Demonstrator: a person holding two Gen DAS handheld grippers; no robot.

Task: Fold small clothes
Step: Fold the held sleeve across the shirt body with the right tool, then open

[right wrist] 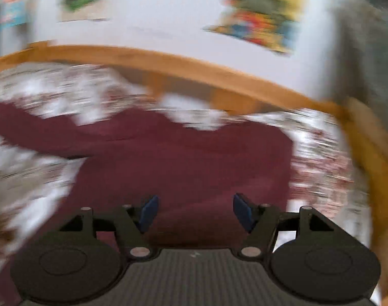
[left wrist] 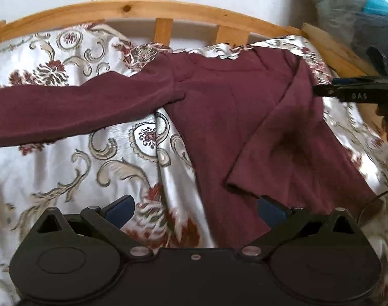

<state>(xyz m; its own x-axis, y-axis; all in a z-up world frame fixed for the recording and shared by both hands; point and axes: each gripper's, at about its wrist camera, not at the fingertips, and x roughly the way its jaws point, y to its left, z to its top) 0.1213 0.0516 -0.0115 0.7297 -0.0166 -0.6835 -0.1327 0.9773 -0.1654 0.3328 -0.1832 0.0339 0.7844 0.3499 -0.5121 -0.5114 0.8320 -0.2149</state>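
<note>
Whole right wrist view motion-blurred; maroon top's (left wrist: 219,107) left sleeve cut off by frame edge.

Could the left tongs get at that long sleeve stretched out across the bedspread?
Probably yes. The left tongs are open, and the long sleeve of the maroon top lies flat on the bedspread with nothing on it or in between.
</note>
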